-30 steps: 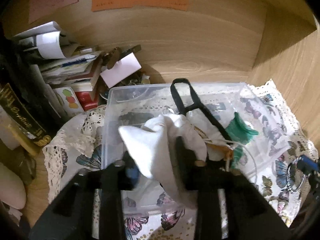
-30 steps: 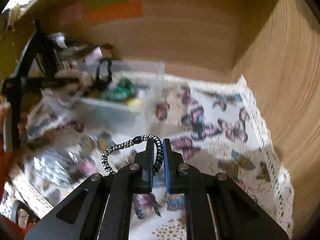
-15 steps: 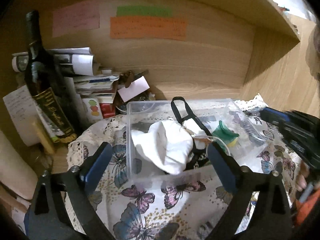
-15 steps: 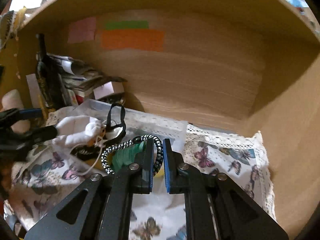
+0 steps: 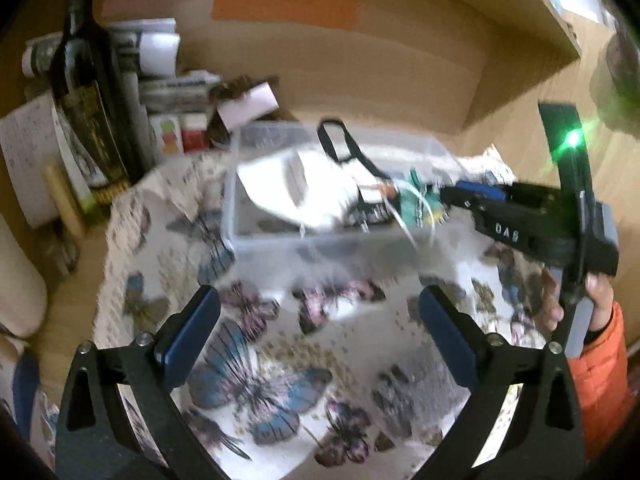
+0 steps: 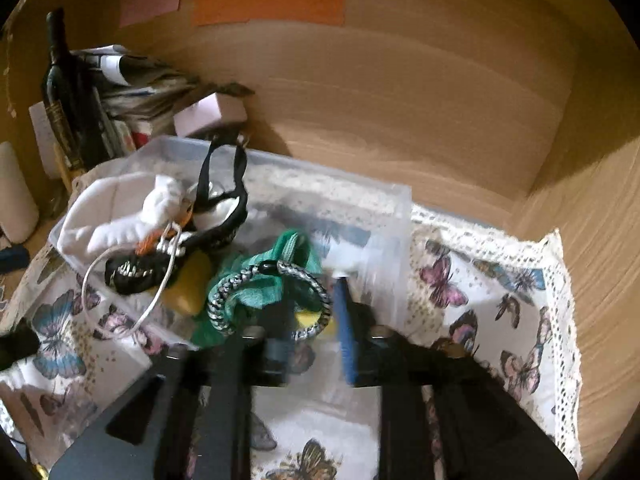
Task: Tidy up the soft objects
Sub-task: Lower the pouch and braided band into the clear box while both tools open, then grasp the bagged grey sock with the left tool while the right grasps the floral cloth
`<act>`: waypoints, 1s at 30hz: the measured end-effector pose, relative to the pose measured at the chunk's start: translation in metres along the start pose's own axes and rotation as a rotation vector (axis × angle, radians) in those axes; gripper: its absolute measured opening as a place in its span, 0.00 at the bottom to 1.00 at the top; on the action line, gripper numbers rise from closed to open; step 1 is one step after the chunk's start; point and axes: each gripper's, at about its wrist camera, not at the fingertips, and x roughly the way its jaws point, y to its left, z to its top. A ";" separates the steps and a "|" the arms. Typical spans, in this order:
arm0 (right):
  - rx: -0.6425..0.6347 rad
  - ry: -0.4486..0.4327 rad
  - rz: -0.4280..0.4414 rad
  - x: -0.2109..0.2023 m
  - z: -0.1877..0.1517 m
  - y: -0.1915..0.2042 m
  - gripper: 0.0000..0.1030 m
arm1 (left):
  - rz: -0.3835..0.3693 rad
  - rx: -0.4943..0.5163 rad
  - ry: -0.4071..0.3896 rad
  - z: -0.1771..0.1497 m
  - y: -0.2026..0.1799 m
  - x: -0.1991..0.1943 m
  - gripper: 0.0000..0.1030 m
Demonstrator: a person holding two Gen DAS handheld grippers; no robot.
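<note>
A clear plastic bin [image 5: 280, 236] [image 6: 384, 208] stands on the butterfly cloth [image 5: 256, 360] and holds a white cloth [image 5: 296, 192] [image 6: 120, 208], a black strap [image 6: 224, 184], a green fabric piece [image 6: 276, 268] and a yellow item [image 6: 188, 284]. My left gripper [image 5: 316, 336] is open and empty, in front of the bin. My right gripper [image 6: 312, 312] is over the bin's near right part with its jaws apart; a black-and-white braided hair tie [image 6: 272, 296] hangs between them over the green fabric. The right gripper also shows in the left wrist view [image 5: 520, 216].
A dark bottle [image 5: 88, 92] [image 6: 64, 92], stacked papers and books [image 5: 160, 80] and a small white box [image 6: 208, 114] crowd the back left. Wooden walls close the back and right. A lace edge [image 6: 560, 280] borders the cloth at right.
My left gripper has let go of the white cloth in the bin and drawn back, open. My right gripper has carried the hair tie over the bin and opened its jaws.
</note>
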 end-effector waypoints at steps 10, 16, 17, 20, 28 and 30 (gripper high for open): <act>-0.015 -0.098 -0.014 -0.055 -0.026 0.009 0.69 | -0.059 0.040 0.084 -0.038 -0.034 0.010 0.98; 0.013 -0.089 0.042 -0.080 -0.059 0.008 0.76 | -0.079 0.065 0.150 -0.056 -0.052 0.023 0.98; 0.016 -0.079 0.047 -0.080 -0.063 0.007 0.76 | -0.078 0.068 0.158 -0.058 -0.054 0.026 0.98; 0.024 -0.040 0.059 -0.079 -0.082 0.009 0.76 | -0.080 0.070 0.170 -0.063 -0.059 0.031 0.98; 0.051 0.065 0.157 -0.067 -0.119 0.010 0.73 | -0.072 0.078 0.112 -0.069 -0.064 0.032 0.95; 0.046 0.083 0.171 -0.063 -0.124 0.013 0.64 | -0.074 0.087 0.105 -0.069 -0.065 0.031 0.78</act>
